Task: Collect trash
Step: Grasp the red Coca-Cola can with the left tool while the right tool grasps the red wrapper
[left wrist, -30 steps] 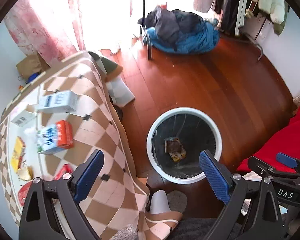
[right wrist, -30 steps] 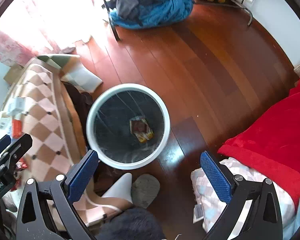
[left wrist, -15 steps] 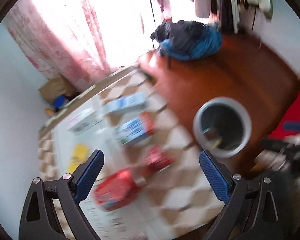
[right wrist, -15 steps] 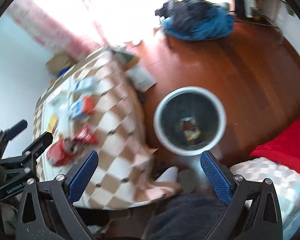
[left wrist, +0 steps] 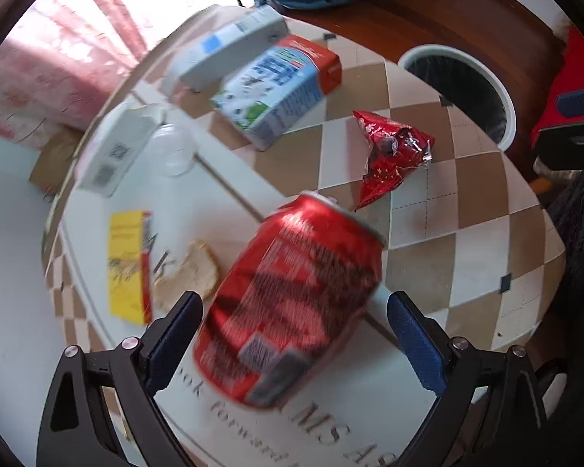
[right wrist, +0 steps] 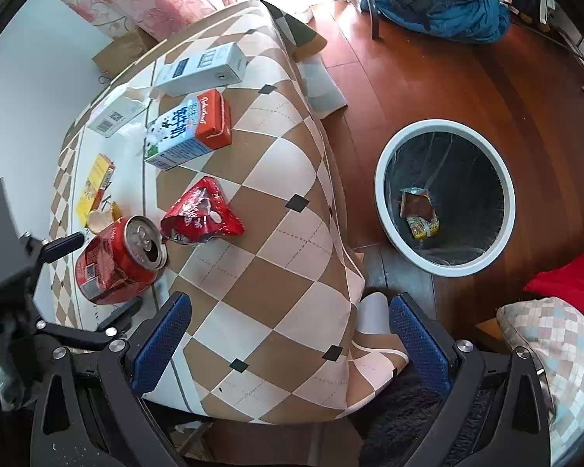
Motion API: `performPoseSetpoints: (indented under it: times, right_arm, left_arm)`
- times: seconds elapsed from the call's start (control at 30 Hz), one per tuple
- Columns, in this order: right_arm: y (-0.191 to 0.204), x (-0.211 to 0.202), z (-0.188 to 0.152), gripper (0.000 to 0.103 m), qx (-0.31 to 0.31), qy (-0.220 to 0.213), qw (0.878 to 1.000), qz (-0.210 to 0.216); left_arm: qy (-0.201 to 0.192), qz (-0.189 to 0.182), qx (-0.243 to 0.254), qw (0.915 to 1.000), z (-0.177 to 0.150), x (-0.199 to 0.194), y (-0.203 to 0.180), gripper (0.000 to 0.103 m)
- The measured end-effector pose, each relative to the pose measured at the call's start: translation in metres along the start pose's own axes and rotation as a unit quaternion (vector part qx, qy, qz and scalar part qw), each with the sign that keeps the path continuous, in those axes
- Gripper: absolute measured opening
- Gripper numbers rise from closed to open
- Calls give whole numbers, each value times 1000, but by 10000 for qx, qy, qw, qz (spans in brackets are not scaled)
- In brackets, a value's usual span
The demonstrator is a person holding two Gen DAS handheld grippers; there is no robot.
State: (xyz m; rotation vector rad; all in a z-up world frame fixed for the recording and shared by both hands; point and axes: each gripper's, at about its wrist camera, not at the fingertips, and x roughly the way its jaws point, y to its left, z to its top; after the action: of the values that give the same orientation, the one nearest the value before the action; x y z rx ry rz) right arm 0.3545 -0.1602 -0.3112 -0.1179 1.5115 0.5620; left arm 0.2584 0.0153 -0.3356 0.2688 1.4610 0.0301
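Left camera
Left tongs (left wrist: 294, 334): spread wide, one blue pad on each side of the red can (left wrist: 292, 303), not squeezing it.
Can: lying on its side on the table (left wrist: 467, 272), a bit blurry, top end pointing away.
How it may feel: I think it is light and thin, so a hard squeeze could dent it. The round, shiny side looks slippery.
Where to grab: across the middle of its round body seems best.
Nearby: a crinkly red wrapper (left wrist: 393, 155) just past the can, then a milk carton (left wrist: 276, 89).
Bin (left wrist: 502, 93): on the floor past the table edge.

Right camera
Right tongs (right wrist: 290, 334): spread wide, holding nothing, over the table edge.
Can (right wrist: 120, 260): open top, maybe dented, between the left tongs' arms.
Wrapper (right wrist: 200, 212): right beside the can; I cannot tell if they touch. Soft and light, I think.
Bin (right wrist: 381, 210): already has a small flat packet (right wrist: 418, 212) inside.
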Motion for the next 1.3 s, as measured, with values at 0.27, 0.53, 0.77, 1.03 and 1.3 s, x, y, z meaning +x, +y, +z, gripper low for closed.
performPoseSetpoints:
  times: [0.27, 0.53, 0.77, 1.03, 1.3]
  right_arm:
    - [3, 3, 13, 103, -29, -5, 10000, -32]
    - [35, 28, 31, 103, -106, 46, 9993, 366]
    - [66, 58, 47, 98, -154, 56, 9994, 320]
    - [86, 69, 46, 48, -509, -78, 9987, -12]
    - [96, 48, 30, 35, -867, -262, 9959, 87]
  left_arm:
    - [-6, -58, -598, 9982, -6, 6, 16, 90]
    - [214, -404, -3546, 9339, -64, 19, 95, 90]
    - [142, -473, -3390, 9395, -72, 35, 99, 90]
    - [-83, -58, -3242, 9459, -83, 25, 71, 77]
    - [-396, 204, -3426, 9384, -97, -15, 55, 56]
